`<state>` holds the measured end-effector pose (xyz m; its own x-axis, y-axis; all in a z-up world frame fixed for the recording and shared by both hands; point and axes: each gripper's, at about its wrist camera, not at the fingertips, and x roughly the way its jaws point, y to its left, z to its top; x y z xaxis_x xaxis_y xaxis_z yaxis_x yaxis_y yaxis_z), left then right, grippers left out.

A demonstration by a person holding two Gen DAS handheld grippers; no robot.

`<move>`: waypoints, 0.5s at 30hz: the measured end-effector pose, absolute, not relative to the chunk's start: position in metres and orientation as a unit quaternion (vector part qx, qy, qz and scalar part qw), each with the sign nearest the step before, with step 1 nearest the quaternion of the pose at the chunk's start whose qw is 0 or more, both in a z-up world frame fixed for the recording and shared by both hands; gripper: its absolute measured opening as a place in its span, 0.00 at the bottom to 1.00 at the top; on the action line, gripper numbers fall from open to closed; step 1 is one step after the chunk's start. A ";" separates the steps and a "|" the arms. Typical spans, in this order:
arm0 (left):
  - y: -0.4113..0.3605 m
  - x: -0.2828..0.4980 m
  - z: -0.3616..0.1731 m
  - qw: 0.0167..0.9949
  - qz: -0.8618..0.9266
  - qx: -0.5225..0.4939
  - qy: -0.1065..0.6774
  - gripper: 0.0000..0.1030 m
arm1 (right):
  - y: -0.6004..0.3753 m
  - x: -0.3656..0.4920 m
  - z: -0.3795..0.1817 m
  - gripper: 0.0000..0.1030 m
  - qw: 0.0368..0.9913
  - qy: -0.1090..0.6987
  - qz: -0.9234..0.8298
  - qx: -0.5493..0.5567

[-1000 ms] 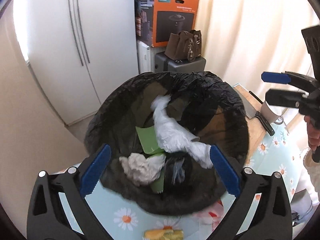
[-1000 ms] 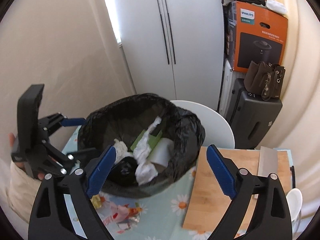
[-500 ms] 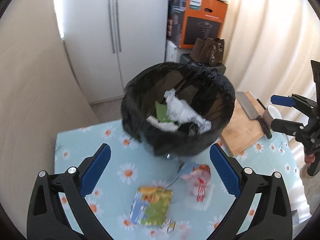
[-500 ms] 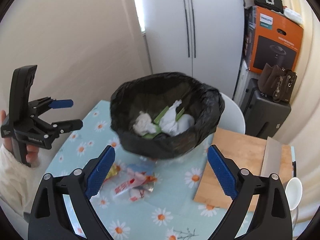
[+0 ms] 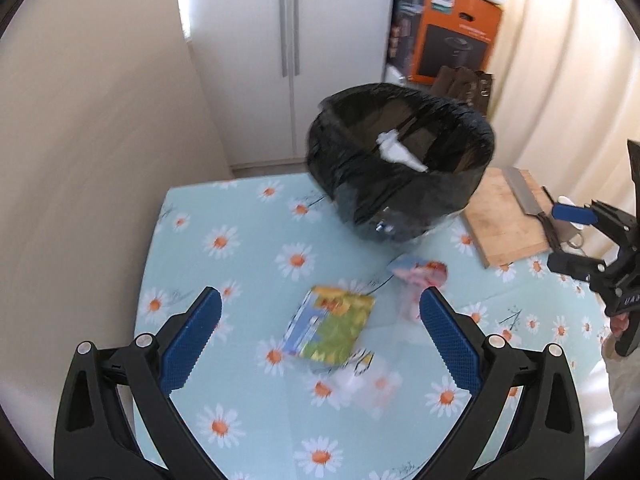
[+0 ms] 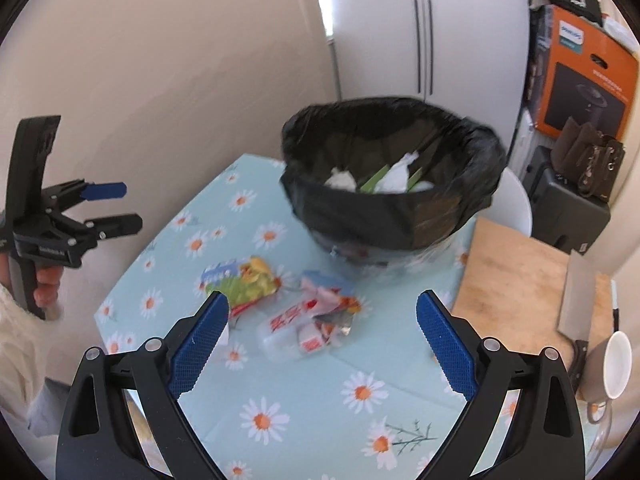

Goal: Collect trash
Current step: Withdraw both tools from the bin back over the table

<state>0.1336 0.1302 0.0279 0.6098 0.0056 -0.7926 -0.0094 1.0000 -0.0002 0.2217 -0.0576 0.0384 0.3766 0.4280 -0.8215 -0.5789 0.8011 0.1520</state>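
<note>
A bin lined with a black bag (image 5: 400,172) stands at the far side of the daisy-print table (image 5: 224,240) and holds white tissues and green scraps; it also shows in the right wrist view (image 6: 392,196). A yellow-green snack wrapper (image 5: 328,326) and a crumpled red-and-white wrapper (image 5: 418,280) lie on the cloth in front of it, seen too in the right wrist view (image 6: 244,280) (image 6: 312,320). My left gripper (image 5: 318,344) is open and empty above the yellow-green wrapper. My right gripper (image 6: 322,340) is open and empty above the red-and-white wrapper.
A wooden cutting board (image 5: 508,220) with a cleaver (image 6: 576,300) lies right of the bin. A white mug (image 6: 616,364) stands at the table's right edge. A white fridge (image 5: 288,52), an orange box (image 6: 588,76) and a handbag (image 6: 588,164) stand behind.
Both grippers have pulled back and up from the bin. The table and the two wrappers in front of the bin have come into view.
</note>
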 end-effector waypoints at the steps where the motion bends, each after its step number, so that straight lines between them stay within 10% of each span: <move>1: 0.132 0.130 0.026 0.897 0.010 -0.002 0.443 0.94 | -0.056 0.219 0.034 0.88 0.823 0.471 0.305 -0.083; 15: 0.160 0.131 -0.020 0.884 -0.062 0.022 0.462 0.94 | -0.037 0.206 -0.021 0.88 0.812 0.535 0.224 -0.062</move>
<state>0.1308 0.1596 -0.0202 0.5652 -0.0900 -0.8200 0.1311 0.9912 -0.0185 0.2065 -0.0369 -0.0207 0.3261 0.2978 -0.8972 -0.4311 0.8915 0.1392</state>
